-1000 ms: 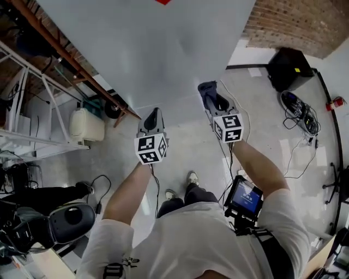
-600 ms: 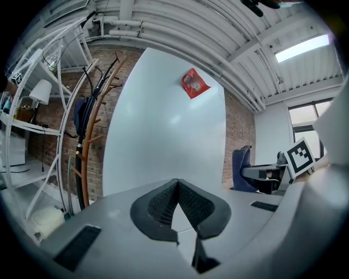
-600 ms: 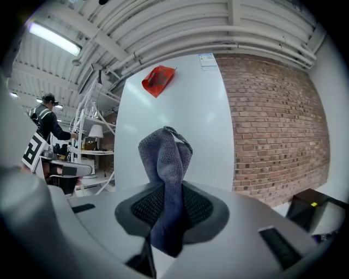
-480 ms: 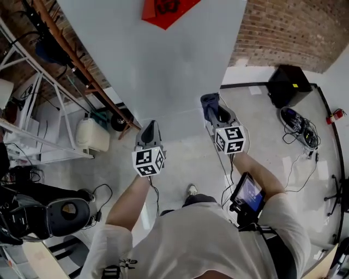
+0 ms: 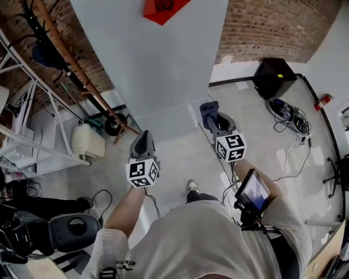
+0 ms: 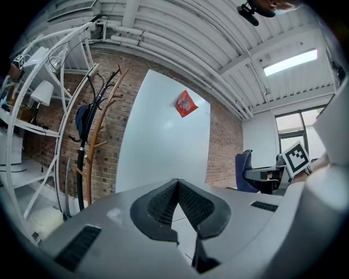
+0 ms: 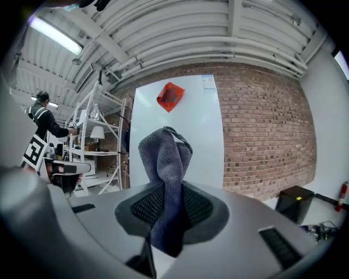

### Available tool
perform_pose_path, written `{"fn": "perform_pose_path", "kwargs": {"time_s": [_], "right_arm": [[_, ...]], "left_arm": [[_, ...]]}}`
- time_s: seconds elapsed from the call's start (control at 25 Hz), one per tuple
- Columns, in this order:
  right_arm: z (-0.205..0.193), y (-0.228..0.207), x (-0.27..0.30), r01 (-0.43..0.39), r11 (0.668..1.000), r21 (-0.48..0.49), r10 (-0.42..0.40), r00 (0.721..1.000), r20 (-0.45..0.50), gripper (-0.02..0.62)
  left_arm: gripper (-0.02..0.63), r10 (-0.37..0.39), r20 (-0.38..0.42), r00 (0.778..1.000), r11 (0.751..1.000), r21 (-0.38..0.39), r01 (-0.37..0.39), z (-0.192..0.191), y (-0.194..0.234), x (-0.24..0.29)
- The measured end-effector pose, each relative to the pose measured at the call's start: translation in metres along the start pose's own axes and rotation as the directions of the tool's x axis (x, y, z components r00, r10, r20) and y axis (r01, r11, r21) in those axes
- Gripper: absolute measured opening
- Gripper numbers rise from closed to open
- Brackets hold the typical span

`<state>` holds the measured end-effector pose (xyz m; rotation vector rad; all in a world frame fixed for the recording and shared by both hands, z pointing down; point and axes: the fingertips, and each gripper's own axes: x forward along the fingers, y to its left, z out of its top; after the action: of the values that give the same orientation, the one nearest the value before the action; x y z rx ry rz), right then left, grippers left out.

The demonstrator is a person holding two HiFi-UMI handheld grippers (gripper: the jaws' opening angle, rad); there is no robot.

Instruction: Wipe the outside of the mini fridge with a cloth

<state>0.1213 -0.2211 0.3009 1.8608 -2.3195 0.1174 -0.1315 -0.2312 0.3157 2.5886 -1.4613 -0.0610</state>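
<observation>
The fridge (image 5: 163,60) is a tall white cabinet against a brick wall, with a red decoration (image 5: 163,8) near its top. My right gripper (image 5: 212,117) is shut on a grey-blue cloth (image 5: 208,113), held a short way off the fridge's lower right corner. In the right gripper view the cloth (image 7: 163,163) stands up between the jaws of the right gripper (image 7: 166,190), with the fridge (image 7: 185,136) behind it. My left gripper (image 5: 144,137) hangs shut and empty in front of the fridge's lower left. The left gripper (image 6: 177,188) faces the fridge (image 6: 163,141) from some distance.
A wooden coat rack (image 5: 71,60) and white shelving (image 5: 32,125) stand left of the fridge, with a white canister (image 5: 87,139) on the floor. To the right are a black box (image 5: 275,76) and cables (image 5: 289,114). A person (image 7: 46,122) stands by the shelves.
Both grippers have drawn back a little from the fridge front, the left one lower and further left. The view has tilted, showing more of the fridge and the red decoration.
</observation>
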Motion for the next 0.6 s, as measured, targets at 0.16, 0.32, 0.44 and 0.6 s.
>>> {"fn": "perform_pose_path", "kwargs": {"time_s": [0.16, 0.32, 0.44, 0.6], "right_arm": [[0.002, 0.052, -0.025, 0.009, 1.0, -0.011, -0.009, 1.0, 0.009, 0.086], [-0.011, 0.086, -0.071, 0.036, 0.998, 0.046, -0.036, 0.999, 0.006, 0.086], [-0.021, 0.096, -0.115, 0.054, 0.994, 0.095, -0.055, 0.998, 0.004, 0.086], [-0.025, 0.103, -0.148, 0.059, 0.993, 0.104, -0.061, 0.998, 0.014, 0.086]], "left_arm": [[0.003, -0.021, 0.016, 1.0, 0.999, -0.038, 0.022, 0.001, 0.021, -0.029], [0.003, -0.041, 0.036, 0.998, 0.997, -0.056, 0.043, 0.0, 0.011, -0.07], [0.003, -0.051, 0.053, 0.997, 0.997, -0.047, 0.054, 0.0, -0.014, -0.1], [0.003, -0.052, 0.048, 0.997, 0.997, -0.046, 0.054, -0.004, -0.033, -0.124]]}}
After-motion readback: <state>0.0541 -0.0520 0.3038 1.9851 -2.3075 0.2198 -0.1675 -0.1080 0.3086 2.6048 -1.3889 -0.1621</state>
